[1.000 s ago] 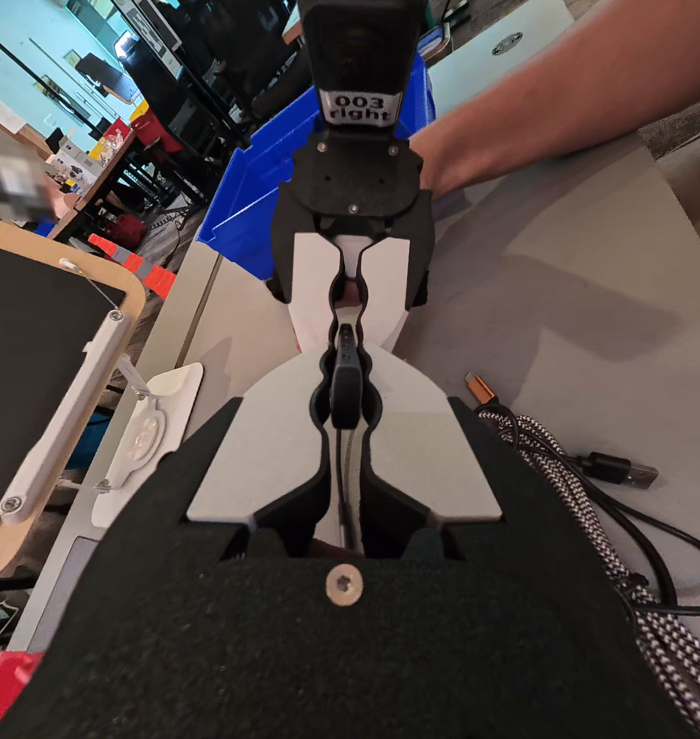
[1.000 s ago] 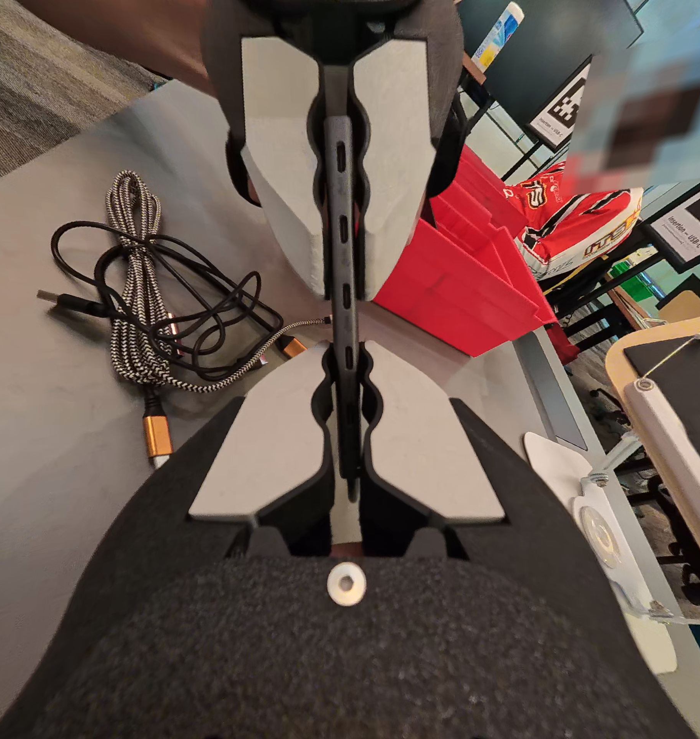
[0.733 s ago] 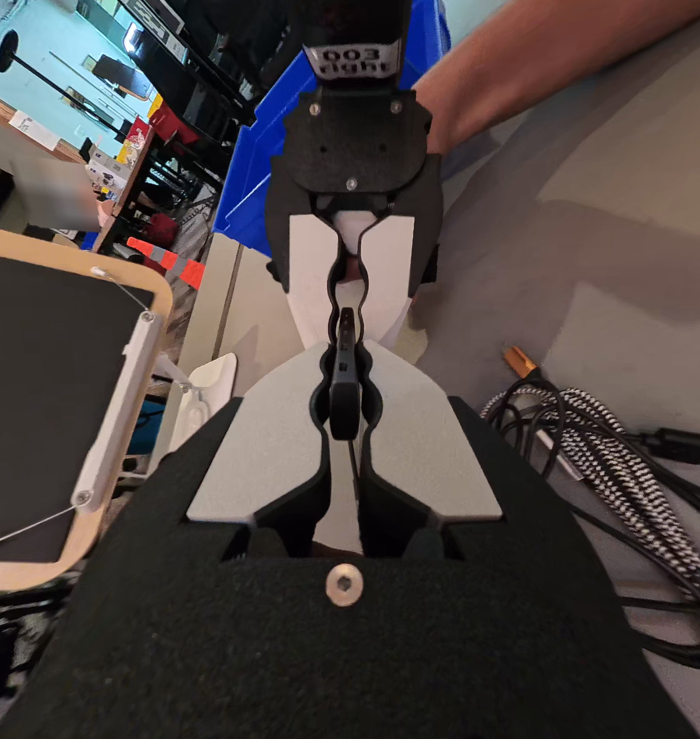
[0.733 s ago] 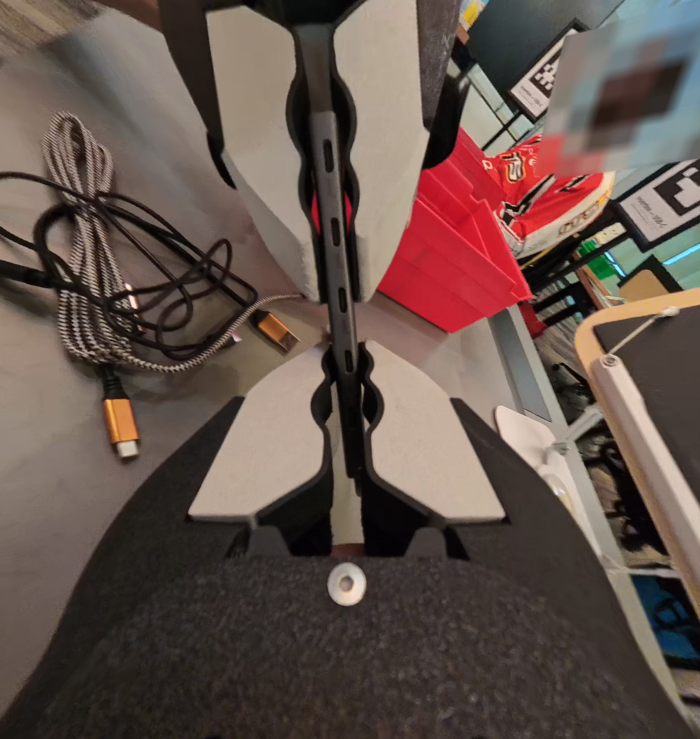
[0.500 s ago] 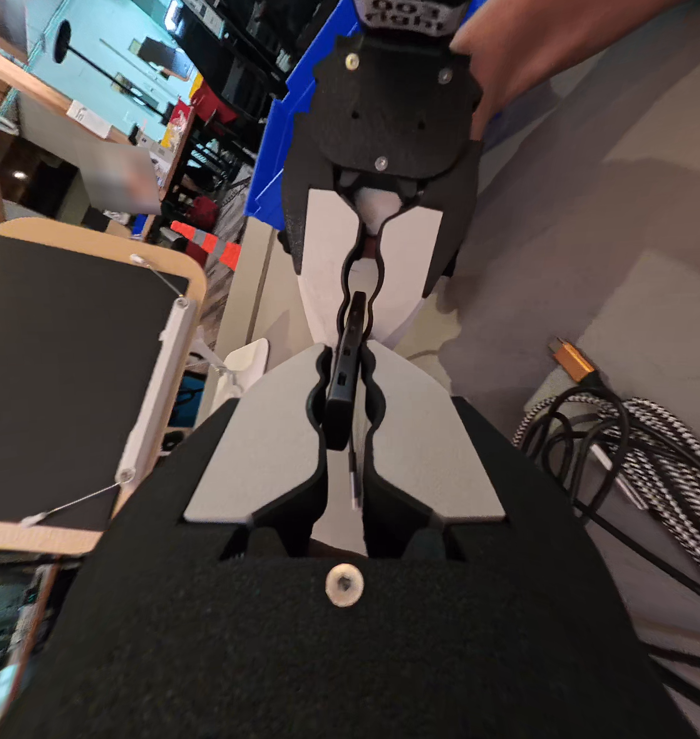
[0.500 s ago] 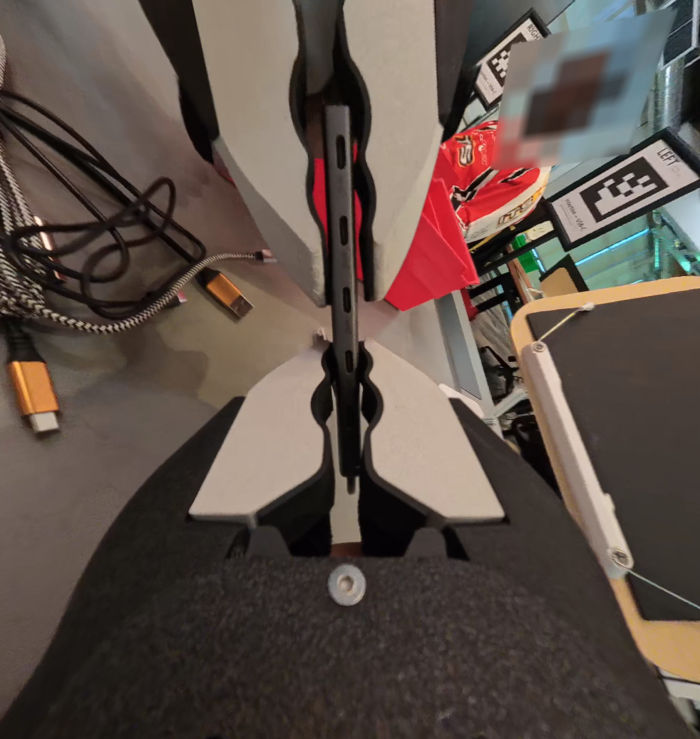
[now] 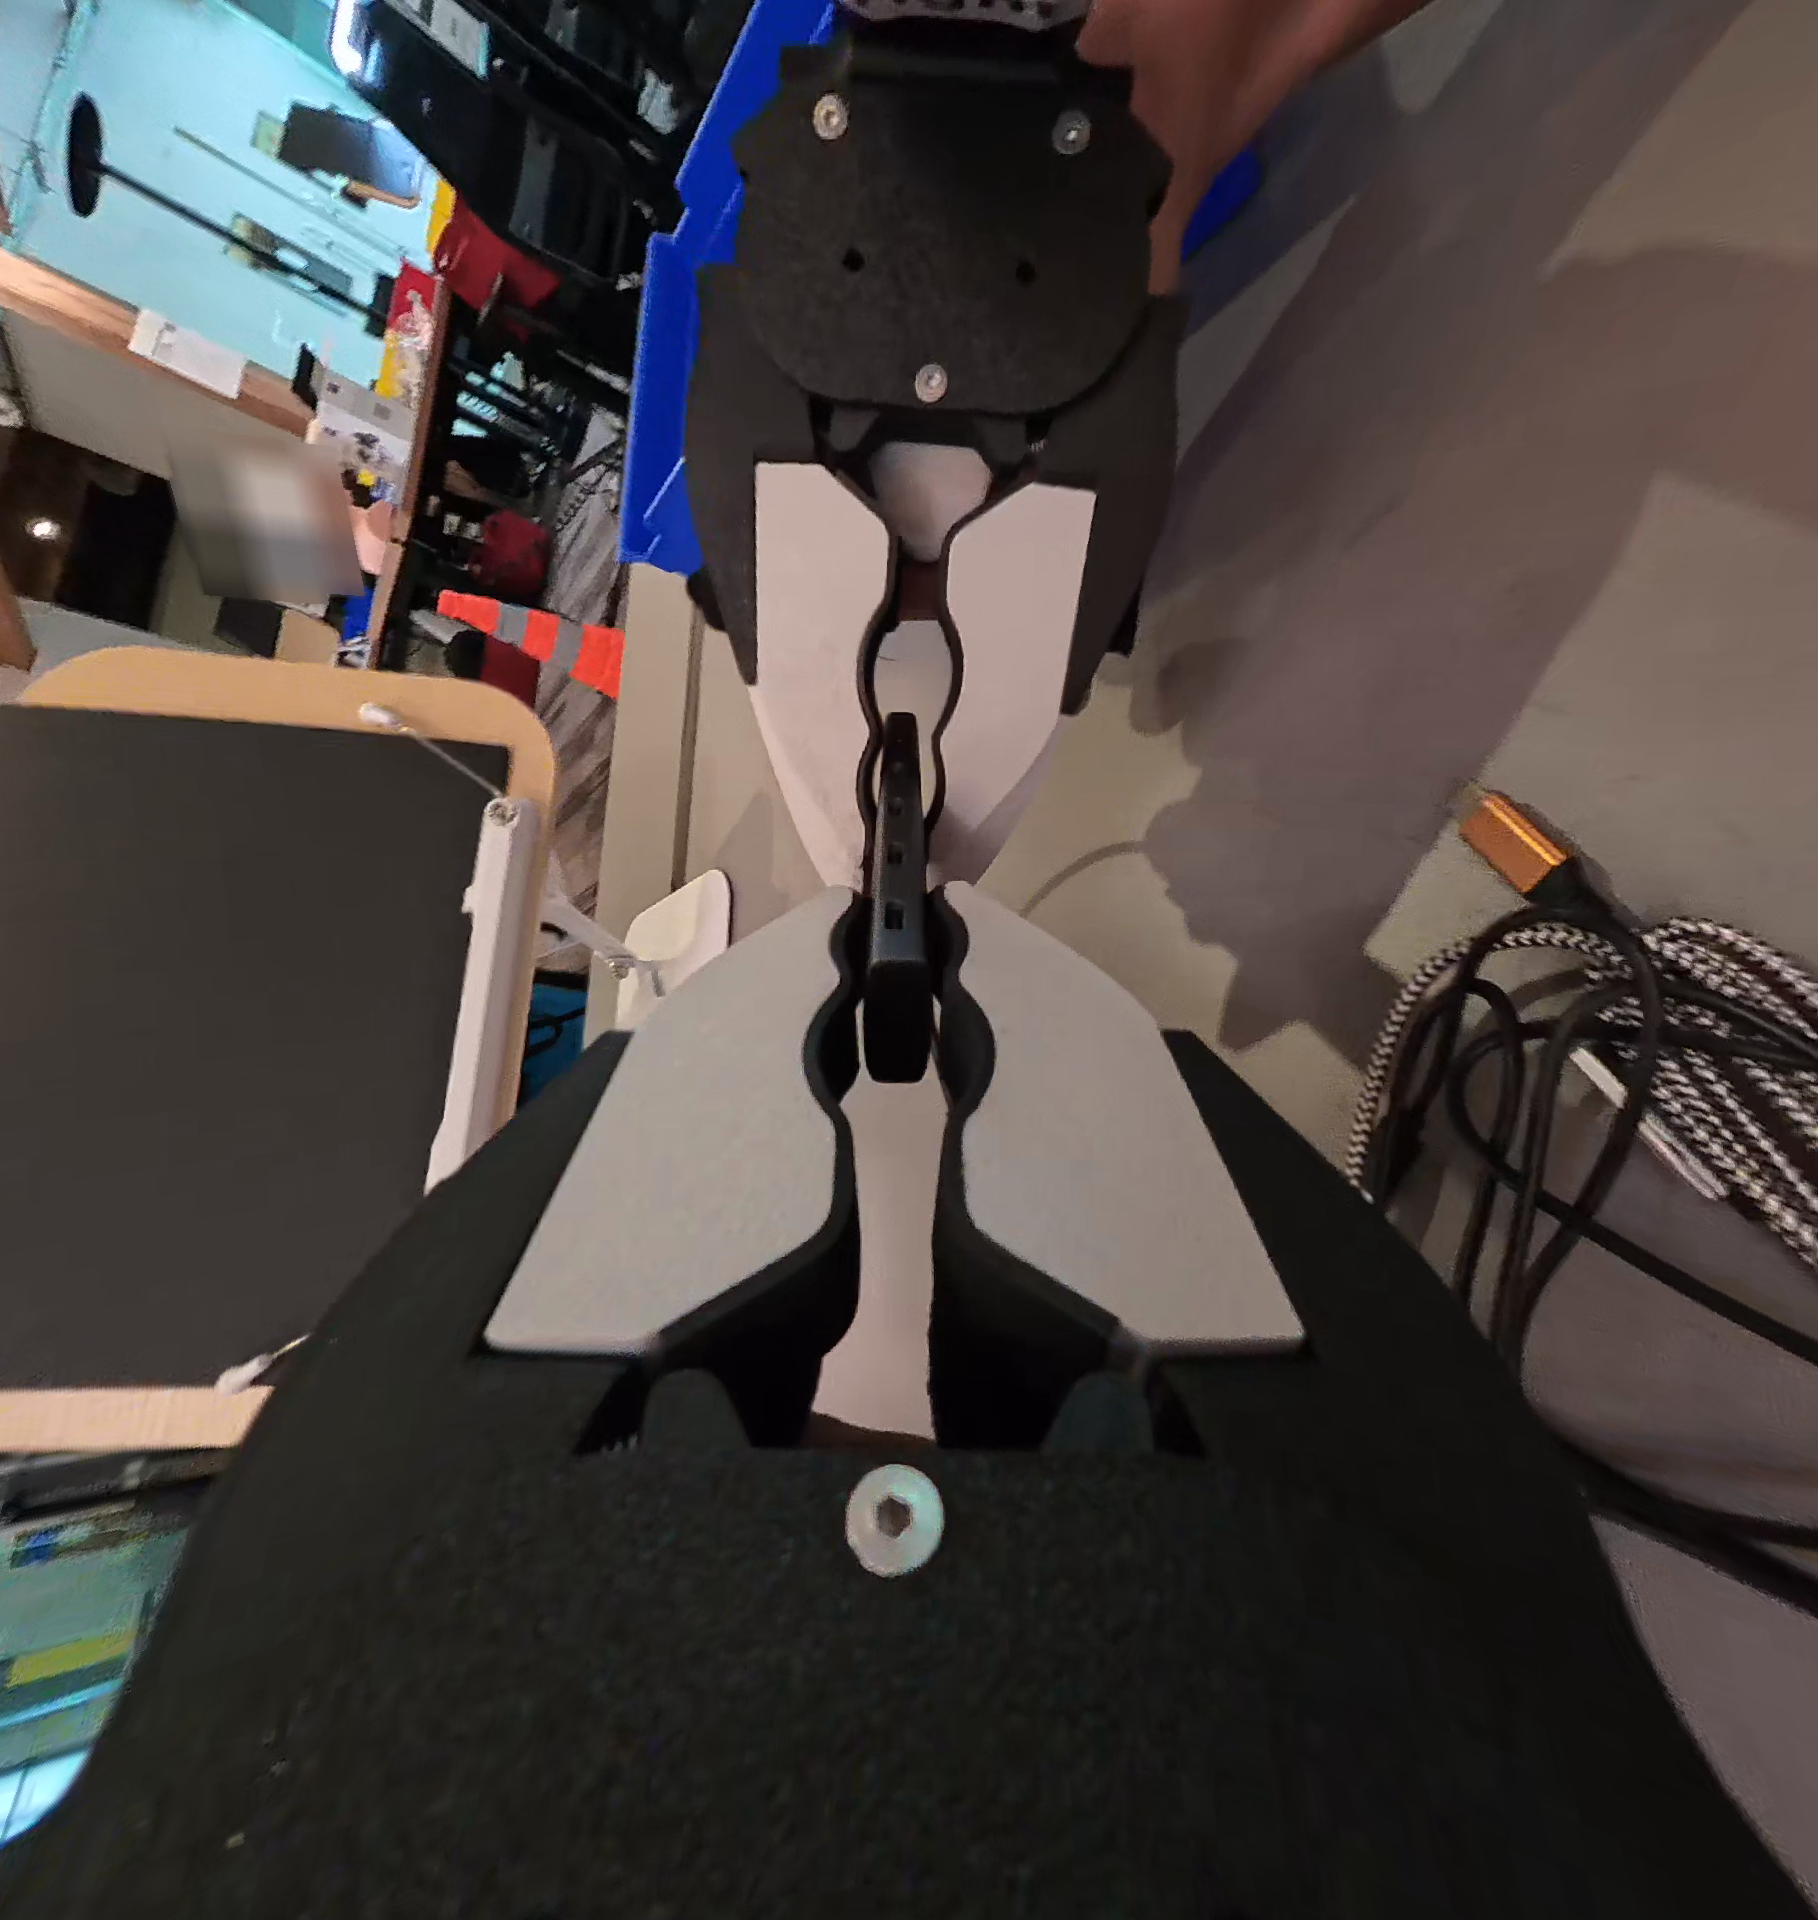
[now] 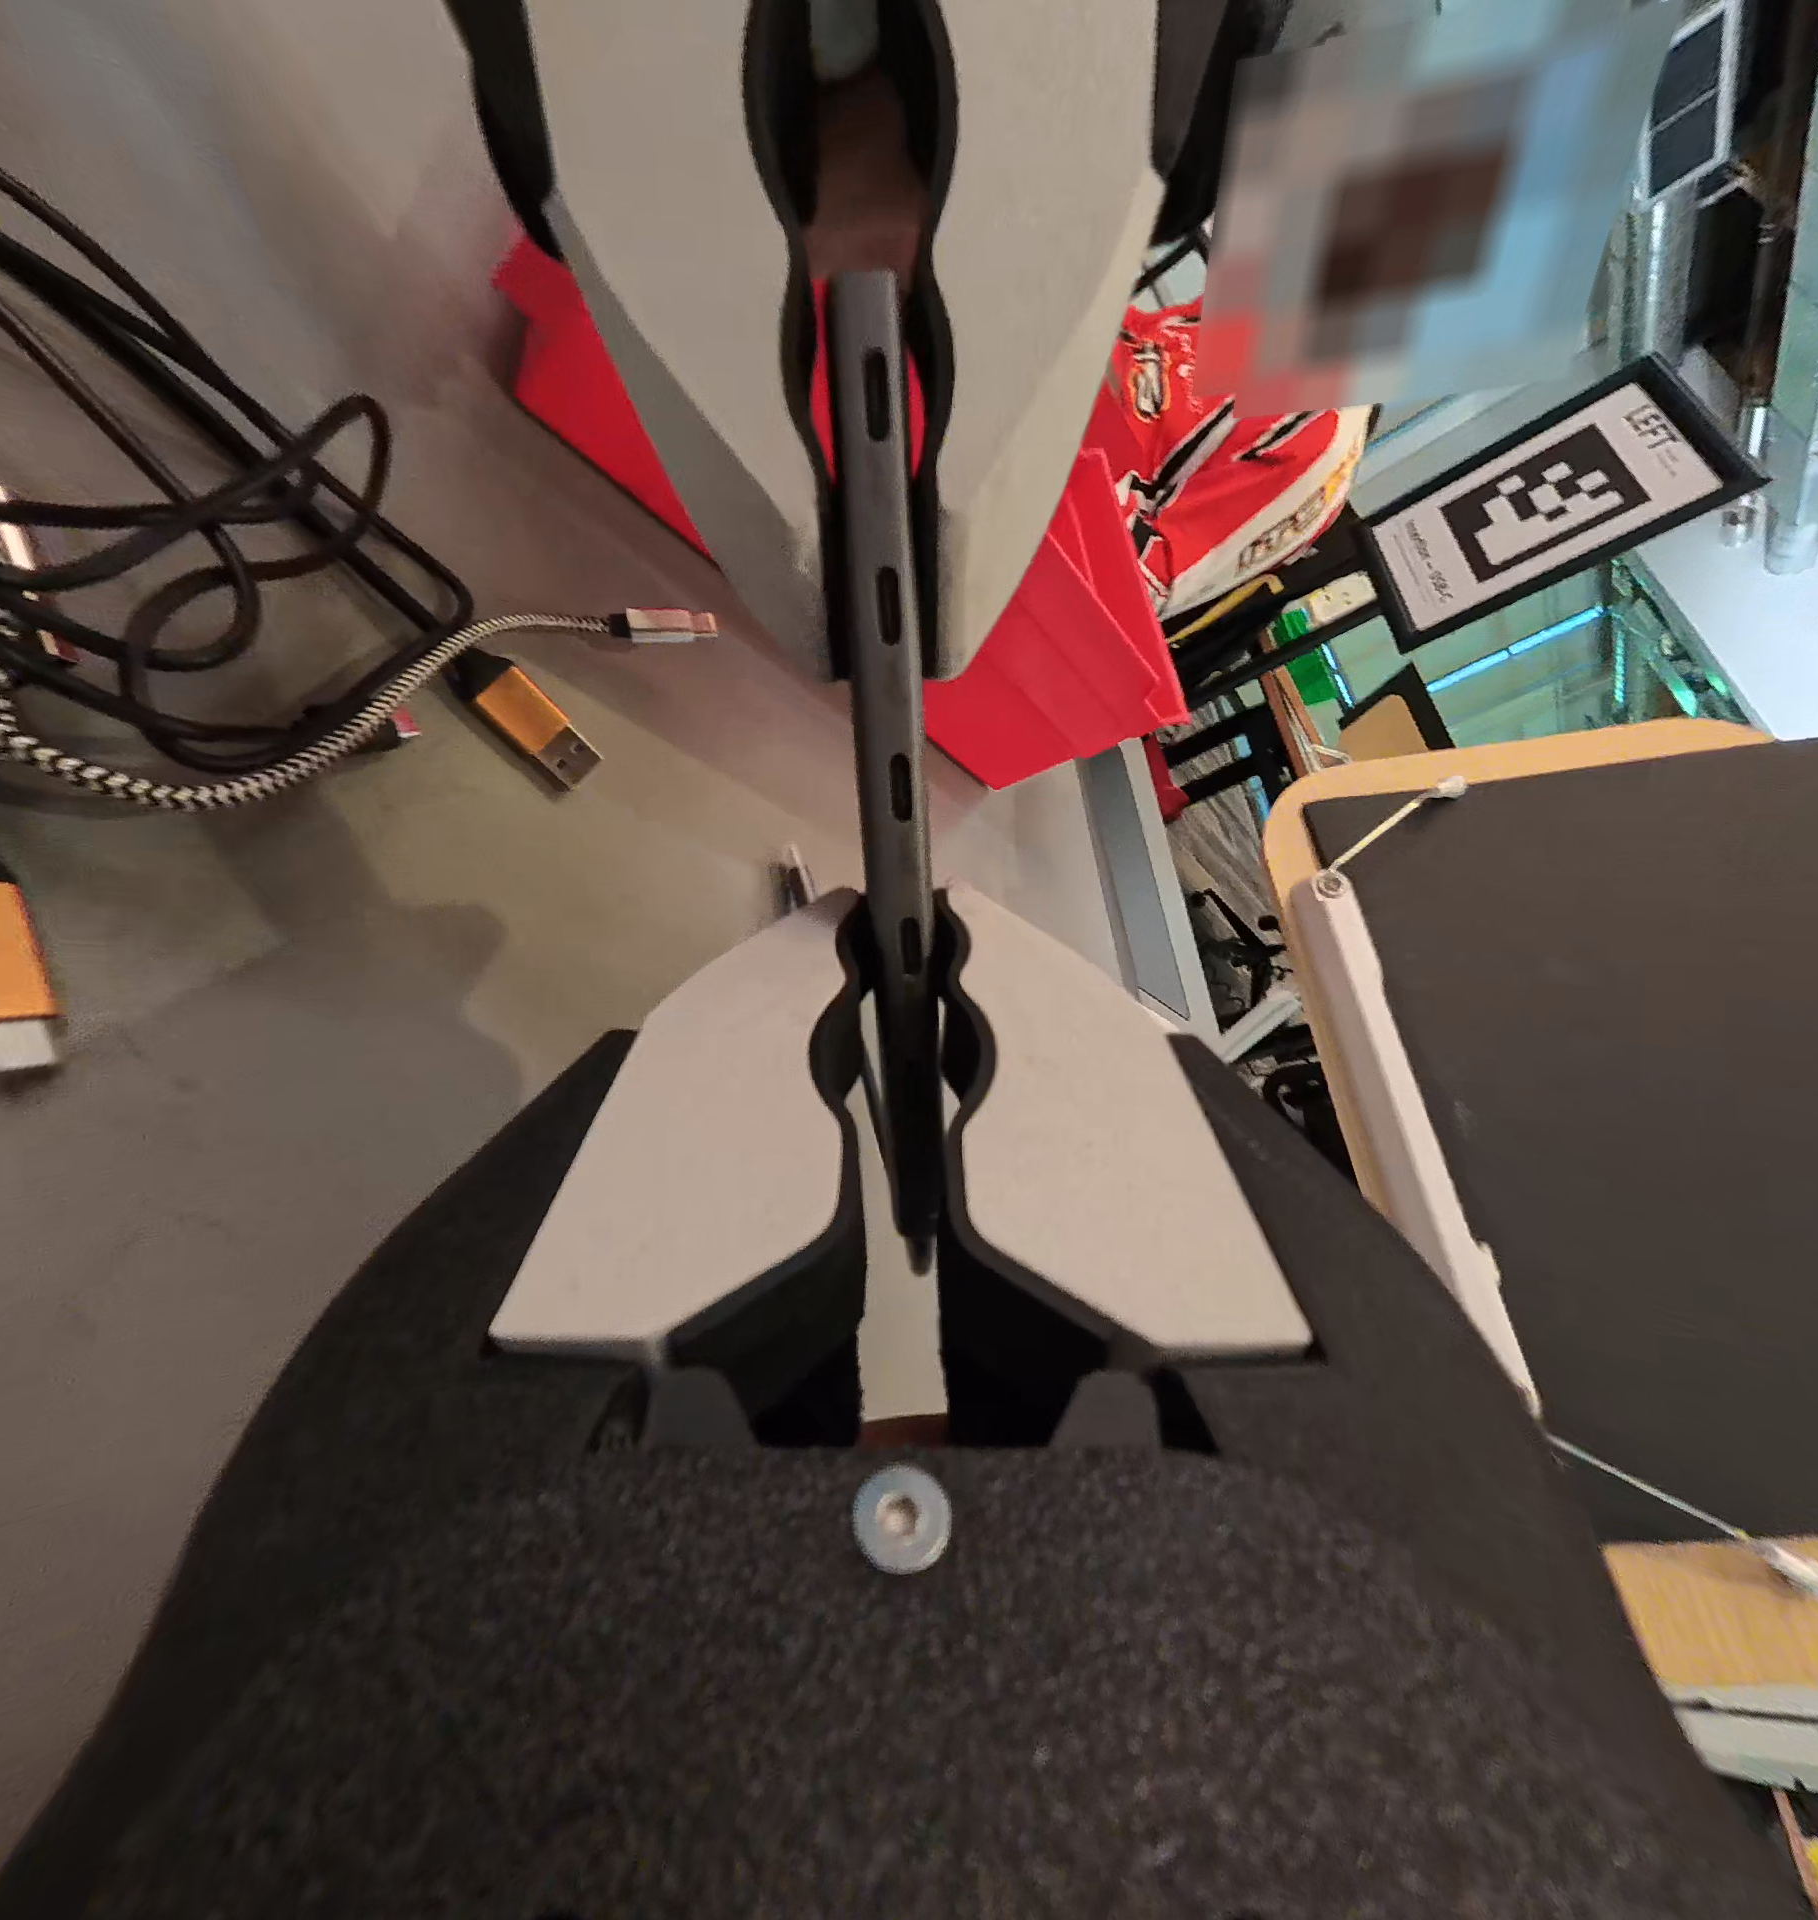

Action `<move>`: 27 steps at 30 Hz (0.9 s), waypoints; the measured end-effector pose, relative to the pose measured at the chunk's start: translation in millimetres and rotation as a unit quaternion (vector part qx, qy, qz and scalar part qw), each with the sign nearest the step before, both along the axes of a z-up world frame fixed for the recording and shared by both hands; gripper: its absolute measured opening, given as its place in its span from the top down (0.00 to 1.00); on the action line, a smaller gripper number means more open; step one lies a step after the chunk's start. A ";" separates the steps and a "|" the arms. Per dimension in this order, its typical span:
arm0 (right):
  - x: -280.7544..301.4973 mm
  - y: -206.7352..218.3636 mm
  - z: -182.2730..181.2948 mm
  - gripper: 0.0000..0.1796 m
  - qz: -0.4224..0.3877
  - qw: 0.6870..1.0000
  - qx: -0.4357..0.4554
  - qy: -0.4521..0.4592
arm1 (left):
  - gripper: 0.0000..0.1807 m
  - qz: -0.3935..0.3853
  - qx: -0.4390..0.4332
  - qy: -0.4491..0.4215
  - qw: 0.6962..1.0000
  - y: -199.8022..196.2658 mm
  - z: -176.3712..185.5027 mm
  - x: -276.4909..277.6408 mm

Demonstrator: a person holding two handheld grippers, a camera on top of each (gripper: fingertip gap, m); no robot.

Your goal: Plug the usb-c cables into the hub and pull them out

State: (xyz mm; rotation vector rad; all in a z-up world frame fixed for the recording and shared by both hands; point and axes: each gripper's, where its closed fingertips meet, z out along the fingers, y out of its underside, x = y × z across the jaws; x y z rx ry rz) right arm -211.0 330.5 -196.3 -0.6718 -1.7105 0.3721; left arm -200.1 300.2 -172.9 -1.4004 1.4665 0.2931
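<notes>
The grey table (image 8: 209,1195) is strewn with a tangle of cables (image 8: 188,623), none plugged in. Above it, the slim dark hub (image 8: 889,727) is clamped at one end by the right gripper (image 8: 900,935) and at the other by the left gripper (image 7: 900,935). One end should be released only once the other grip is judged firm, ports kept unobstructed.

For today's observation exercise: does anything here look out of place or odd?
Yes. Both grippers, left and right, clamp the same hub end to end, and no cable is plugged in; the cables lie tangled on the table.
</notes>
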 end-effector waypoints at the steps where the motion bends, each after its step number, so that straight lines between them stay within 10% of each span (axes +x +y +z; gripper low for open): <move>1: 0.3 3.5 1.5 0.95 -0.009 1.000 -0.004 0.006 | 0.95 0.010 0.007 -0.003 1.000 2.8 0.3 0.5; 10: 16.4 18.9 58.8 0.84 -0.047 0.951 -0.287 0.105 | 0.95 0.182 0.089 -0.026 0.979 37.9 8.5 -17.5; 17: 39.4 -44.9 -18.8 0.68 -0.123 0.852 -0.500 -0.098 | 0.95 0.200 0.077 -0.147 0.966 54.5 0.0 -24.1; 27: 36.6 -116.0 -44.9 0.80 -0.218 0.899 -0.374 -0.075 | 0.95 0.148 0.037 -0.230 0.961 53.2 -15.9 -29.7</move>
